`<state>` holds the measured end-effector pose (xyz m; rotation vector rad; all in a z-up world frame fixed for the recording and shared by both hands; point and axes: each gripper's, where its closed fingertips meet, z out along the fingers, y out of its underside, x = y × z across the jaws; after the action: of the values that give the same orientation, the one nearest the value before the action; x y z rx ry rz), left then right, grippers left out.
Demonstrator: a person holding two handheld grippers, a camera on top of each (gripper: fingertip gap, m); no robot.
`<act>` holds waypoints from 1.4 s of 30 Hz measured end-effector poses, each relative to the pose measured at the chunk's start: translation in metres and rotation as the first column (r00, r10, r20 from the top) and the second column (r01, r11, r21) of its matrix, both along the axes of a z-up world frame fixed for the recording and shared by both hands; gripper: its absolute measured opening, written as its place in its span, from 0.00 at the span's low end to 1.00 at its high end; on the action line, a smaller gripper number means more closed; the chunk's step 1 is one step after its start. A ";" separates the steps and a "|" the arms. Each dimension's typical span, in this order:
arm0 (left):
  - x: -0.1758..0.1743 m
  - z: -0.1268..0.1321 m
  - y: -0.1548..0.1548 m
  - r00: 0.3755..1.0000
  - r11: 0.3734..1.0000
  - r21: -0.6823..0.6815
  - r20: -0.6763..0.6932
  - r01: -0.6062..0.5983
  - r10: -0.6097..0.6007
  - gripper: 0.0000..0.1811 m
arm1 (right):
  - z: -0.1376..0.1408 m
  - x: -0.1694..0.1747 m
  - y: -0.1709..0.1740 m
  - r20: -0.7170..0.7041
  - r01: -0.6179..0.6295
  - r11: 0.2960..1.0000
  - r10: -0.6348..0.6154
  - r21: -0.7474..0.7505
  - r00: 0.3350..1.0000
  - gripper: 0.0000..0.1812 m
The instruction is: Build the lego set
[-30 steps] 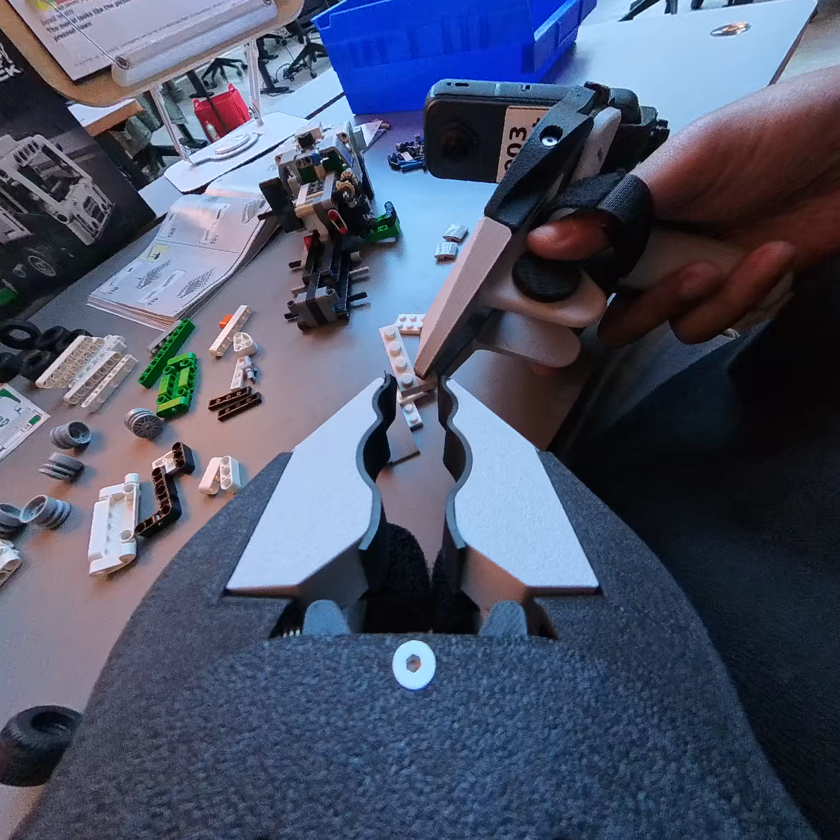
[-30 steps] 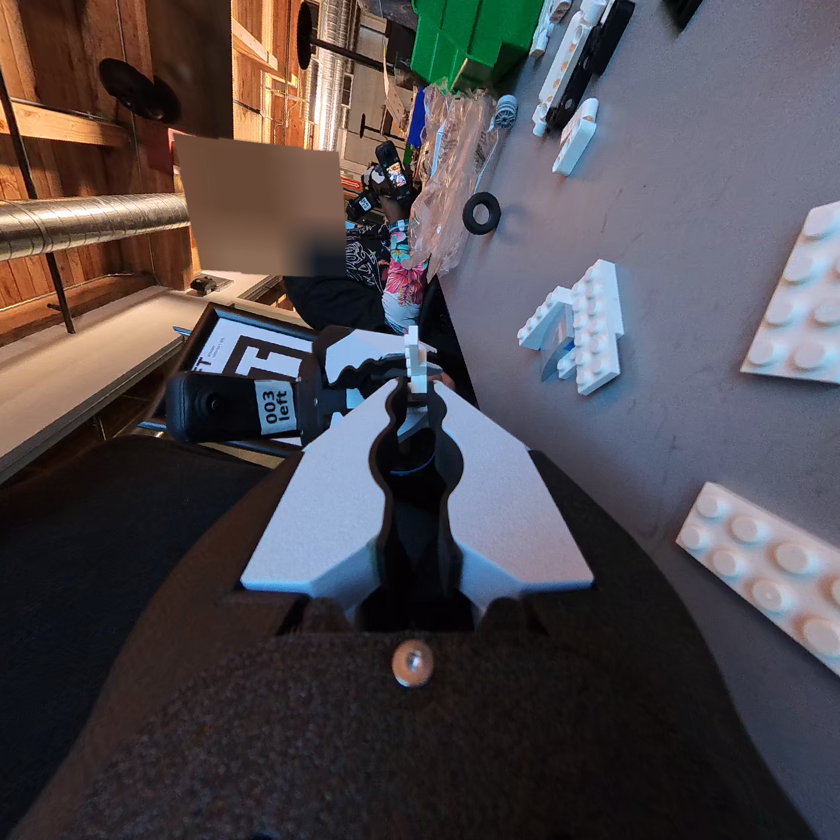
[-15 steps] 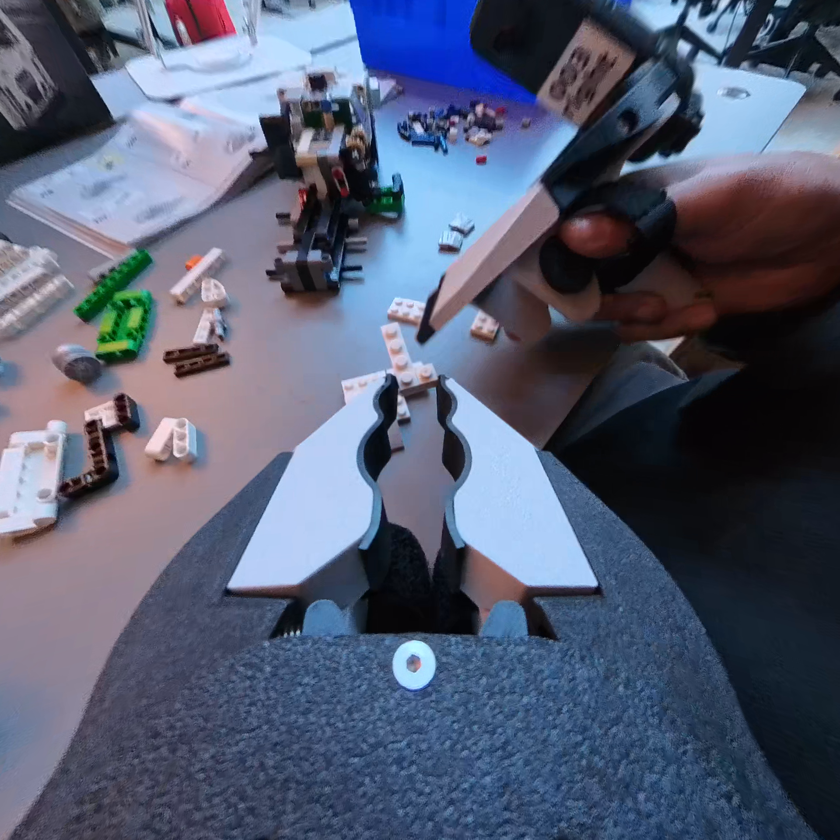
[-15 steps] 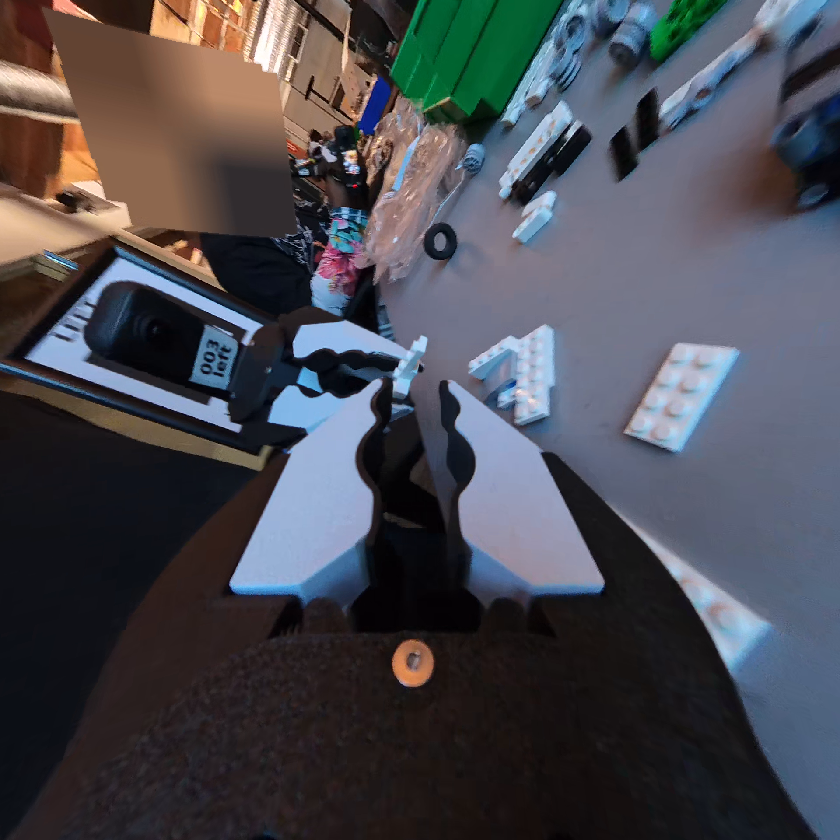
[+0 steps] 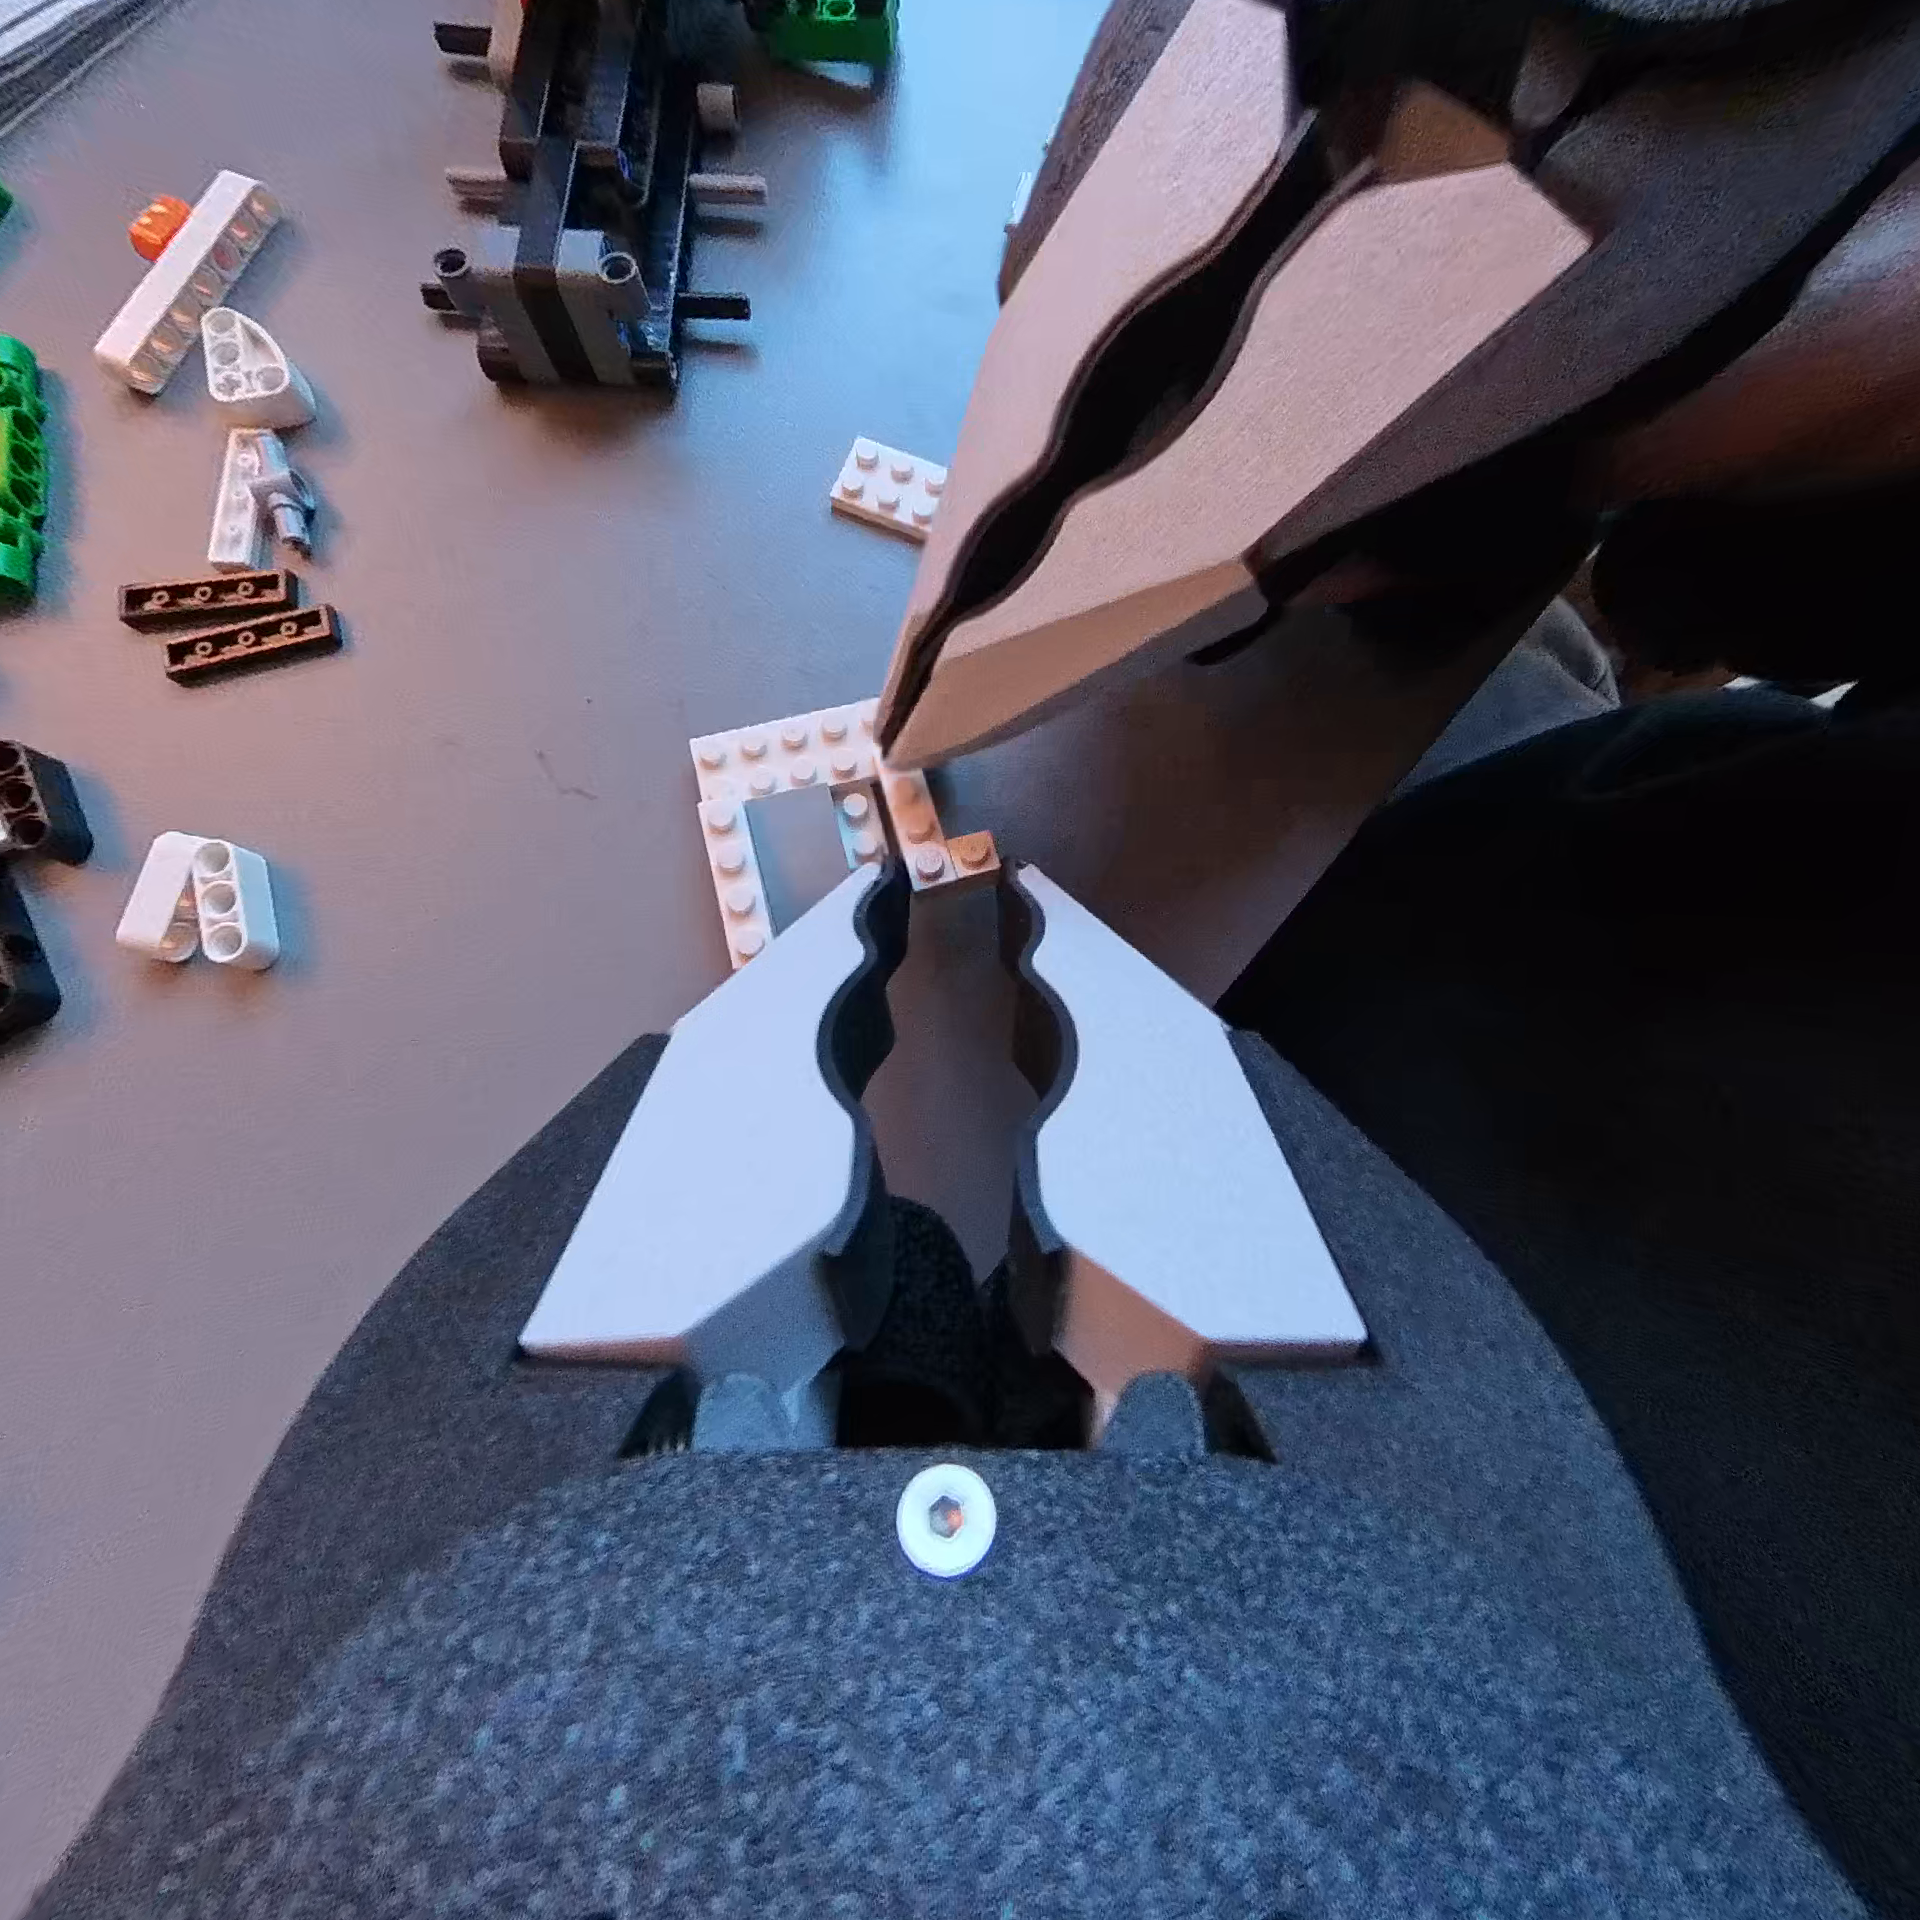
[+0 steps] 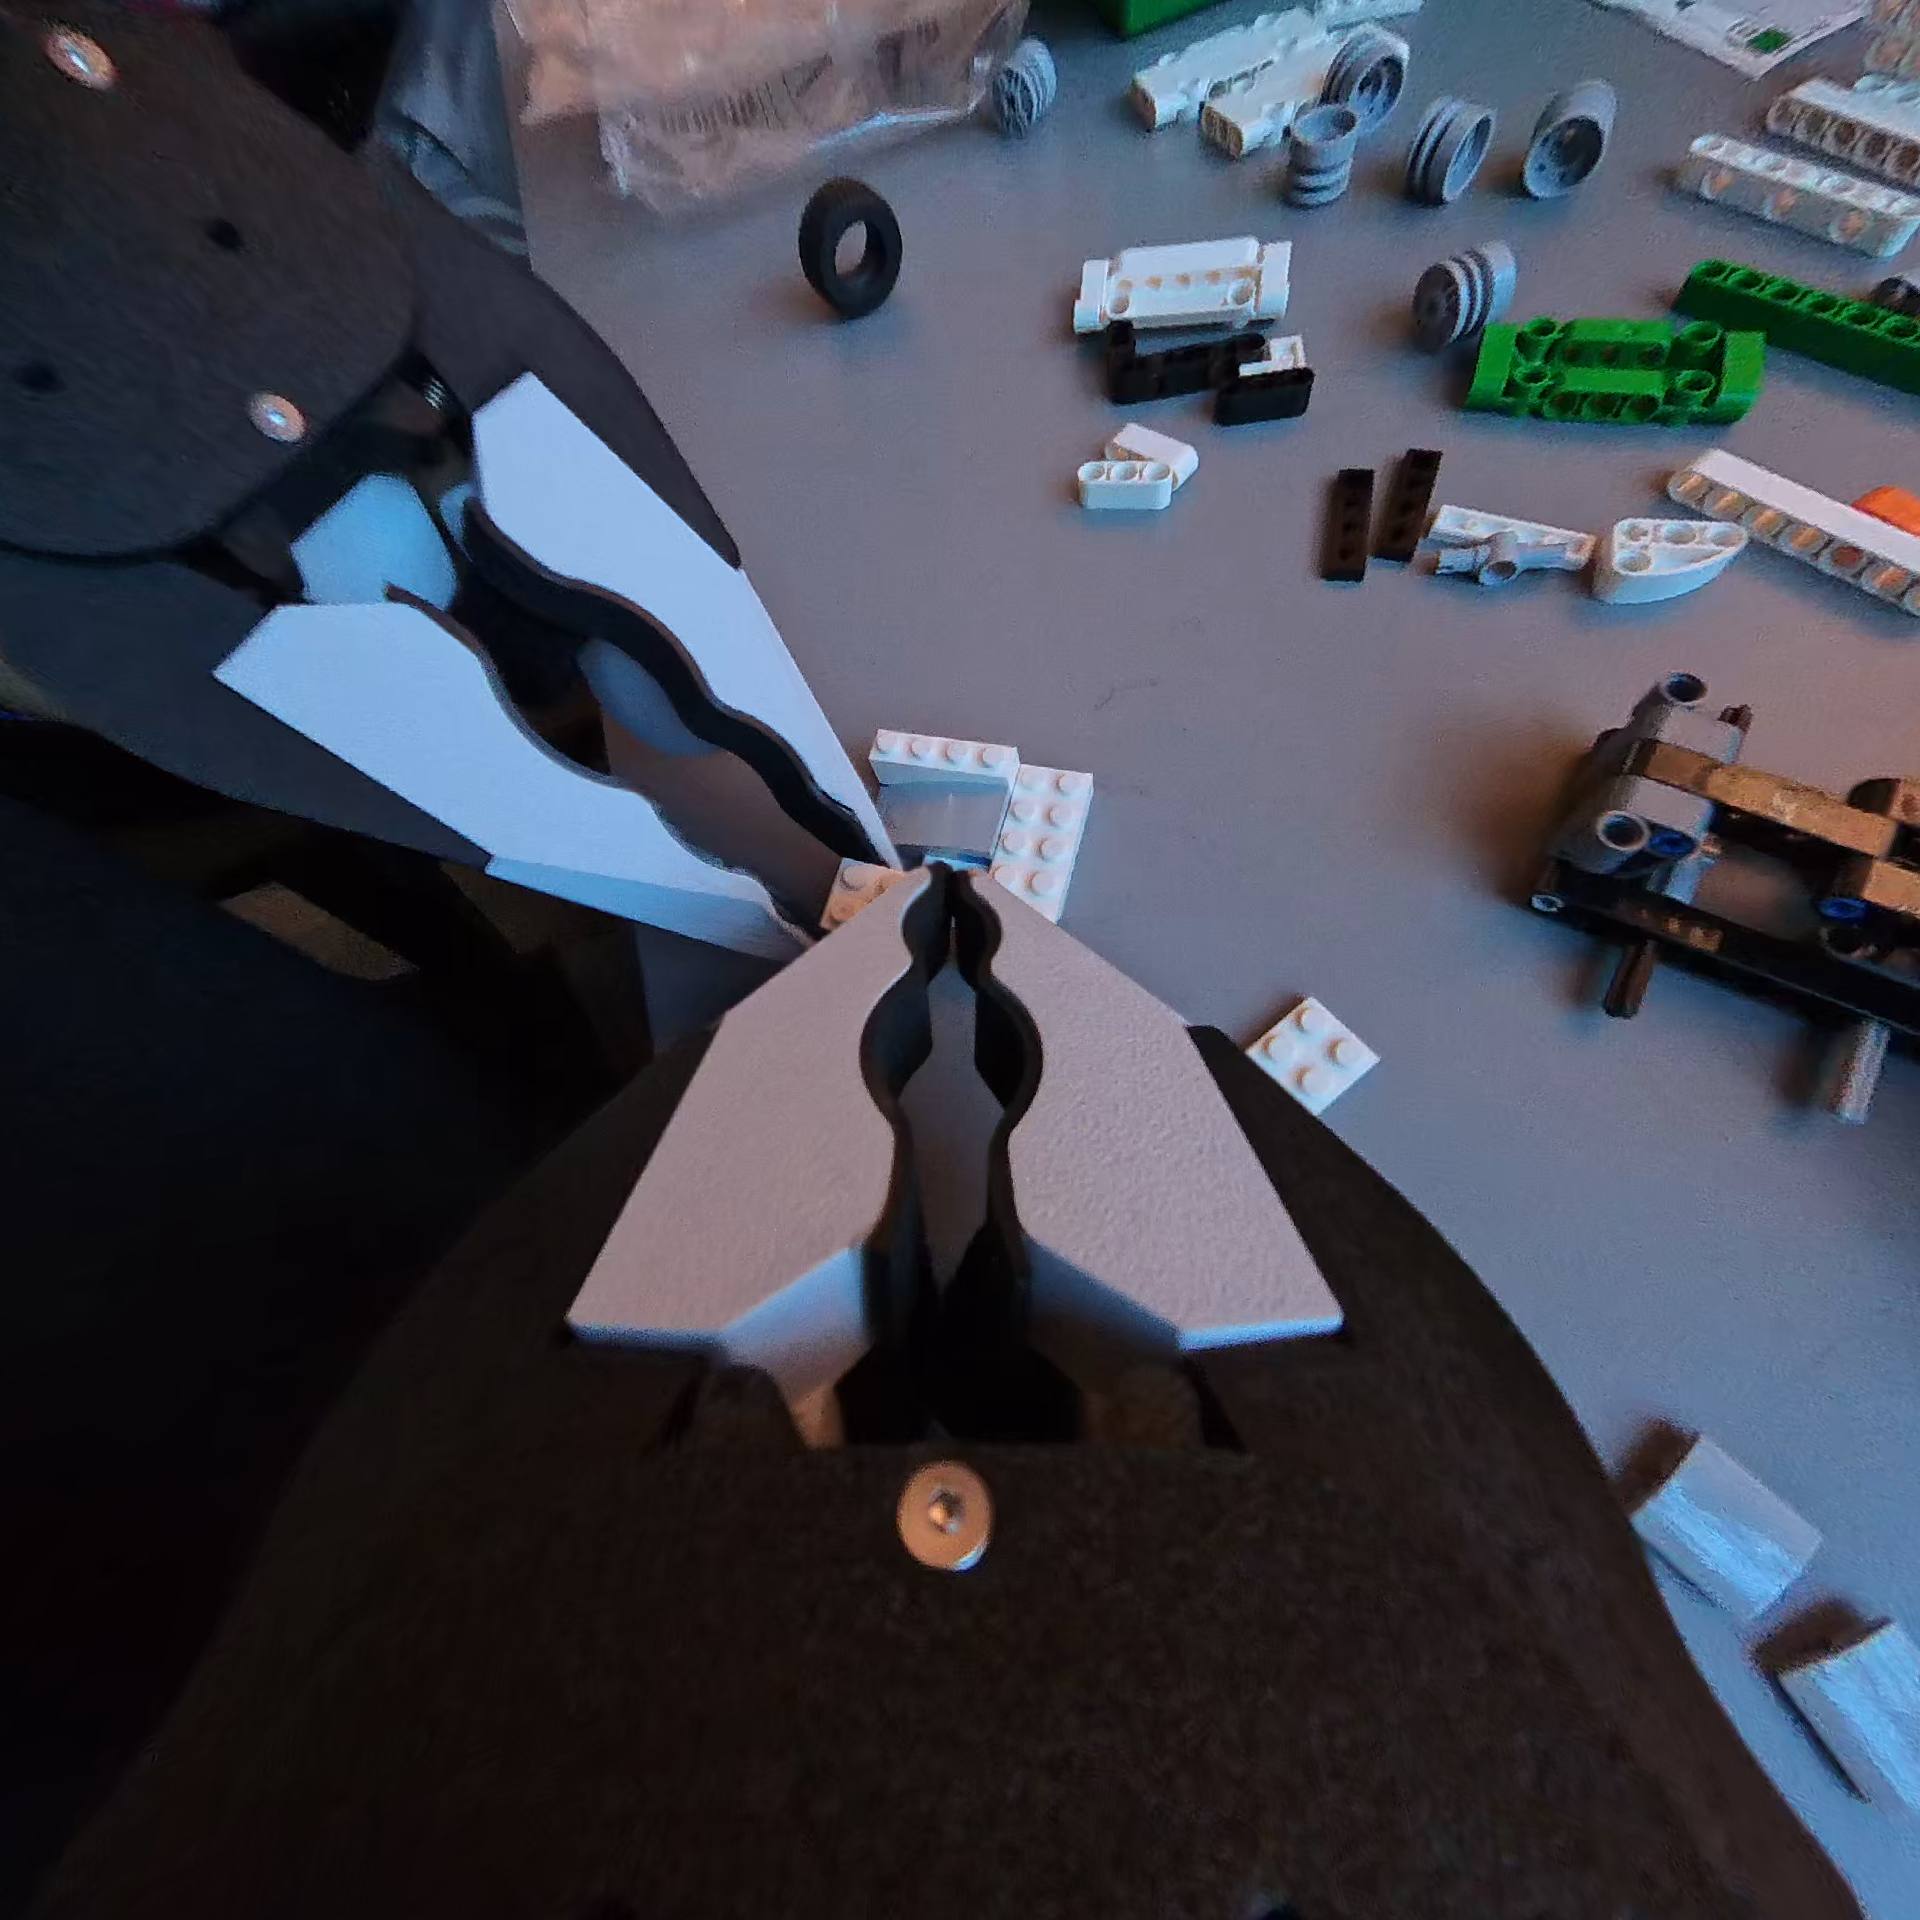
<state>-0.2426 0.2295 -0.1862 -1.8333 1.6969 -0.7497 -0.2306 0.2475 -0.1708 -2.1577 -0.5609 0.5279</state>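
Note:
A white plate assembly point(image 5: 790, 769) shaped like an open frame lies on the grey table point(image 5: 468, 1039) near its front edge. My left gripper point(image 5: 948, 883) grips the narrow white plate point(image 5: 925, 831) at the frame's near corner, jaws a plate's width apart. My right gripper point(image 5: 896, 732) comes down from the upper right, shut, with its tip on the frame beside that plate. In the right wrist view the right gripper point(image 6: 948, 875) is shut, tips on the white assembly point(image 6: 1039, 831), and the left gripper point(image 6: 868, 878) reaches in from the left.
A black and grey chassis point(image 5: 592, 260) point(image 6: 1745, 852) stands farther back. A small white plate point(image 6: 1311, 1055) lies beside my right gripper. Loose white, black and green beams, grey wheels point(image 6: 1455, 145), a black tyre point(image 6: 850, 247) and a plastic bag point(image 6: 748, 83) are spread across the table. Less than 4 cm separates the two grippers' tips.
Both grippers dropped toward the table and now look steeply down. The white assembly, held up before, now rests on the table. The right gripper closed and its tip came down onto it.

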 end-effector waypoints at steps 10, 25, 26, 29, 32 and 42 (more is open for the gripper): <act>-0.005 -0.001 0.005 0.999 1.000 0.026 -0.044 0.000 0.001 0.09 | -0.005 -0.008 0.004 0.017 -0.037 0.999 0.037 -0.019 0.999 0.00; -0.009 -0.003 0.008 1.000 1.000 0.006 -0.030 0.000 0.000 0.09 | -0.007 -0.010 0.006 -0.004 -0.053 0.997 0.052 -0.052 0.999 0.00; -0.008 -0.003 0.009 1.000 1.000 0.005 -0.028 0.000 0.000 0.08 | -0.007 -0.010 0.006 -0.006 -0.050 0.997 0.050 -0.054 0.999 0.00; -0.007 -0.002 0.010 1.000 1.000 0.013 -0.028 0.002 -0.002 0.09 | -0.007 -0.009 0.007 -0.017 -0.039 0.997 0.038 -0.062 0.999 0.00; -0.007 0.001 0.013 1.000 1.000 0.024 -0.024 0.001 -0.001 0.08 | -0.009 -0.007 0.007 -0.017 -0.032 0.997 0.031 -0.074 0.999 0.00; -0.007 -0.001 0.019 0.999 0.999 0.035 -0.037 -0.003 0.004 0.09 | -0.012 -0.005 0.011 -0.003 -0.006 0.995 0.006 -0.096 1.000 0.00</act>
<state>-0.2496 0.2485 -0.1871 -1.8370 1.7188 -0.6840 -0.2354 0.2583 -0.1830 -2.2466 -0.5504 0.5713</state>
